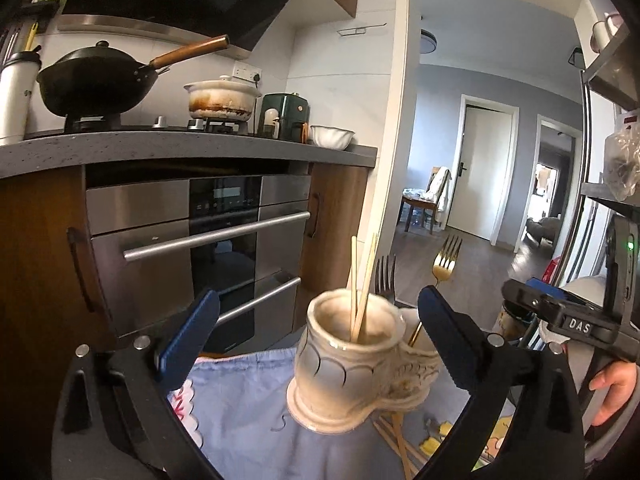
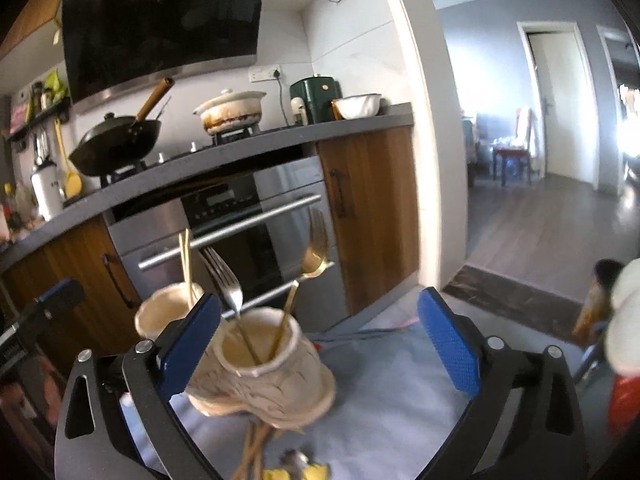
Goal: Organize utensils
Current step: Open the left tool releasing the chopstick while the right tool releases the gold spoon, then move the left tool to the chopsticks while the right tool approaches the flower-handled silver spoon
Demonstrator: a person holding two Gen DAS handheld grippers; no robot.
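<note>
Looking along the left tongs (image 1: 318, 338), both blue pads are seen spread wide with nothing gripped; between them, untouched, stands the ceramic holder (image 1: 344, 364) on the blue cloth (image 1: 248, 408), with a pair of chopsticks (image 1: 362, 280) in its near cup and a silver fork (image 1: 385, 276) and gold fork (image 1: 445, 264) behind. More chopsticks (image 1: 396, 440) are left lying on the cloth beside its base. From the right wrist, the right tongs (image 2: 320, 336) are likewise seen fully open and empty, with the holder's fork cup (image 2: 260, 356) just beside the left pad. Sorting is judged partly done, with the loose chopsticks remaining.
</note>
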